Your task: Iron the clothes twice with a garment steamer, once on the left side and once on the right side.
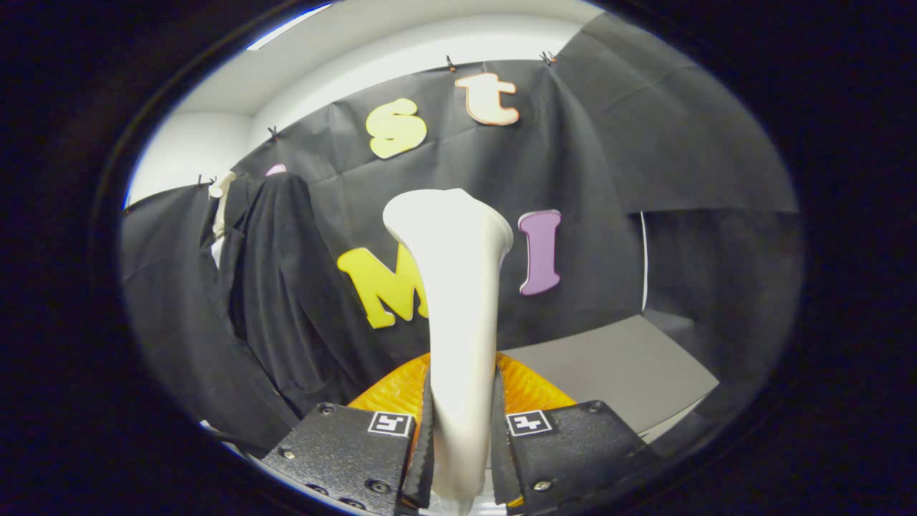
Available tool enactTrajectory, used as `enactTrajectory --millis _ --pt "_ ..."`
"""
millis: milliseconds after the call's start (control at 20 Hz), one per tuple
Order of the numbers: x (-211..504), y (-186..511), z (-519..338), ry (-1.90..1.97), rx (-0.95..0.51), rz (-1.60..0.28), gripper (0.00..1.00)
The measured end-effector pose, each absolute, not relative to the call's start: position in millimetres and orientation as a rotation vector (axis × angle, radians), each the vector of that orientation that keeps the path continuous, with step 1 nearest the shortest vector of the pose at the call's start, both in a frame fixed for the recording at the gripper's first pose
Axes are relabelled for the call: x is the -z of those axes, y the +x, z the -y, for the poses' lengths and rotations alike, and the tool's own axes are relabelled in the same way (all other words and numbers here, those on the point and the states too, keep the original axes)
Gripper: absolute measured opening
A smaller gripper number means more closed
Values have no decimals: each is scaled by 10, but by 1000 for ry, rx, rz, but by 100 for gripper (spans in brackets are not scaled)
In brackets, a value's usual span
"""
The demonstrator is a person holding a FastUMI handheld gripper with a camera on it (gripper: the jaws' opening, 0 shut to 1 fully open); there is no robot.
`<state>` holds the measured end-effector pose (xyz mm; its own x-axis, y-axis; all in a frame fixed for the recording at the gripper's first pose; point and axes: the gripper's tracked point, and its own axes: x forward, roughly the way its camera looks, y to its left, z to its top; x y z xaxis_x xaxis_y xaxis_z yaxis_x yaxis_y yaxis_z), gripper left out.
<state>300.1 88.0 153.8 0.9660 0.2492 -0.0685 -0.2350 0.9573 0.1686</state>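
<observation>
The gripper (462,444) is clamped on the white garment steamer (458,301), with the dark garment (286,287) hanging to the steamer's left.

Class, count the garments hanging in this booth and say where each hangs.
1: a dark garment hangs beyond the gripper, whose jaws clamp the steamer. Others may be hidden.

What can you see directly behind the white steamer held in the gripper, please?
The gripper is shut on the steamer; behind it hangs the black booth wall, partly covered by the steamer. The dark garment hangs off to one side.
</observation>
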Motion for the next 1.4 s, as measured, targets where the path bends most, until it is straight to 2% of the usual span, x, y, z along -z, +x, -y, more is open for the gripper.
enactTrajectory --millis 400,800,1150,1400 --pt "-2402 2579 -1909 137 -208 101 35" --pt "-2946 2425 -3102 95 -249 217 35" --pt "-2888 2642 -3730 60 -281 168 35" --pt "-2729 2771 -3830 43 -282 119 35"
